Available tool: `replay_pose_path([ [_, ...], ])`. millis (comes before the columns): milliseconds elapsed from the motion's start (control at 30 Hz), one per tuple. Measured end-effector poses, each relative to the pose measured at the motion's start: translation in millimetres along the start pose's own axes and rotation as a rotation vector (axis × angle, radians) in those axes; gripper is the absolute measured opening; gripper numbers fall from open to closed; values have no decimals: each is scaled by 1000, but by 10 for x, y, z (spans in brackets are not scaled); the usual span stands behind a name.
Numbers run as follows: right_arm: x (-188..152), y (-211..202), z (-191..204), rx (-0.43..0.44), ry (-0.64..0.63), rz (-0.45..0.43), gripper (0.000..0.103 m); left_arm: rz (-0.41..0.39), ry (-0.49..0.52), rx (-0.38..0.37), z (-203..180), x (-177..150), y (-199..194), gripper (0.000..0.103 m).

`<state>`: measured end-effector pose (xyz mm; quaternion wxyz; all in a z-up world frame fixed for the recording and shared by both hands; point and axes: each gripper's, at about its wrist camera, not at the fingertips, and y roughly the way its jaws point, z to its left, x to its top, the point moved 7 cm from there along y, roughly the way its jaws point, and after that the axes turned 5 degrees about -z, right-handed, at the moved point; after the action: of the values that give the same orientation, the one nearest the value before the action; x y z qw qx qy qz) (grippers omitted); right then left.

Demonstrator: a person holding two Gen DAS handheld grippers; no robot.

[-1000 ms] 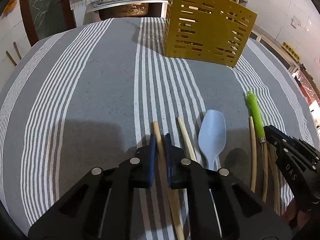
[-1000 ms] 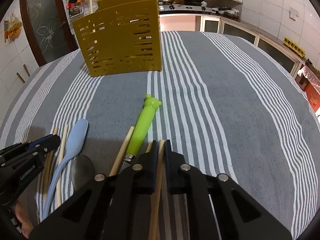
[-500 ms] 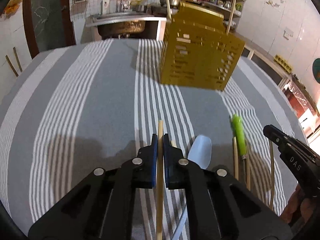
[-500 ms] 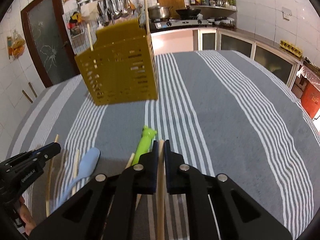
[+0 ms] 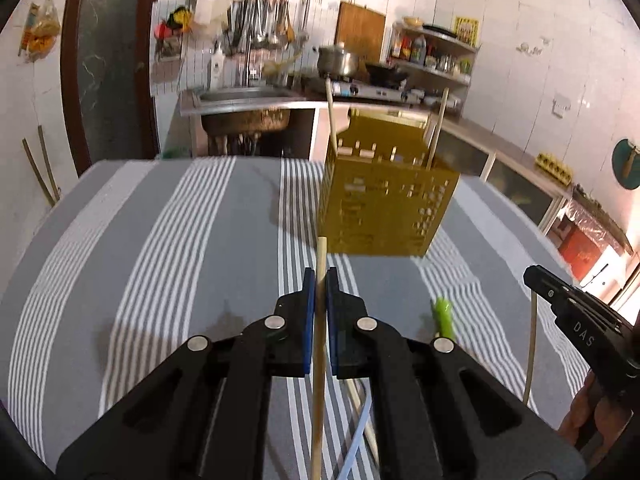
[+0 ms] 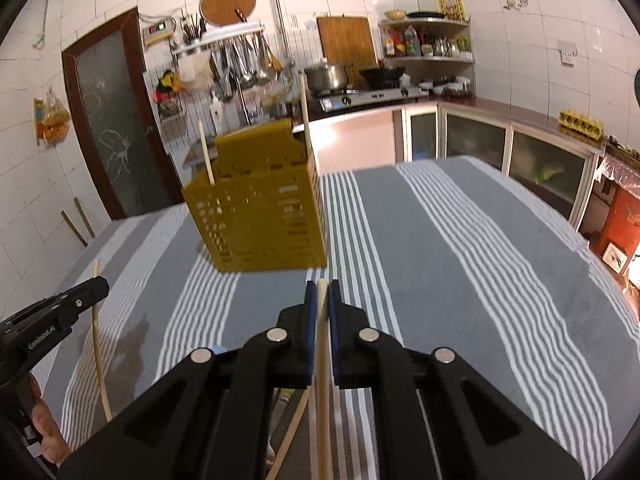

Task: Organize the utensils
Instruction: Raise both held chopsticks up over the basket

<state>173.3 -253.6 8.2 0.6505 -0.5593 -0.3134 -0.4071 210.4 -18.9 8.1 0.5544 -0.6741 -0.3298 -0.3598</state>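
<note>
My left gripper is shut on a wooden chopstick, held off the striped tablecloth with its tip past the fingers. My right gripper is shut on a second chopstick, also lifted. A yellow slotted utensil basket stands ahead of both, with two chopsticks upright in it. Each gripper shows in the other's view: the right one at the right edge, the left one at the left edge. A green-handled utensil and a pale blue spoon handle lie below on the cloth.
The round table has a grey cloth with white stripes. Another chopstick lies under my right gripper. Behind the table are a sink, a stove with pots, cabinets and a dark door. A hand shows at the frame edge behind each gripper.
Both grippers have risen from the table with their chopsticks and tilted up. The utensils on the cloth have dropped low in view; the basket and kitchen wall now fill more of it.
</note>
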Motion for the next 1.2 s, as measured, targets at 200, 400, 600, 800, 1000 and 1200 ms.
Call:
replay_pose_path([
  [200, 184, -196, 0, 2, -5, -87, 6, -90, 15, -3, -37, 182, -219, 4],
  [400, 337, -382, 44, -9, -18, -179, 6, -131, 13, -9, -62, 288, -326, 4],
  [600, 518, -488, 98, -16, -47, -244, 6, -177, 35, -5, -93, 412, -383, 4],
  [800, 685, -478, 58, -23, -41, -271, 6, -188, 31, -6, -75, 498, -365, 4],
  [1000, 873, -436, 75, -28, -46, -303, 6, -219, 41, -14, -120, 656, -372, 4],
  [1200, 1314, -393, 190, -20, -61, -371, 6, -284, 40, -41, -205, 1112, -435, 4],
])
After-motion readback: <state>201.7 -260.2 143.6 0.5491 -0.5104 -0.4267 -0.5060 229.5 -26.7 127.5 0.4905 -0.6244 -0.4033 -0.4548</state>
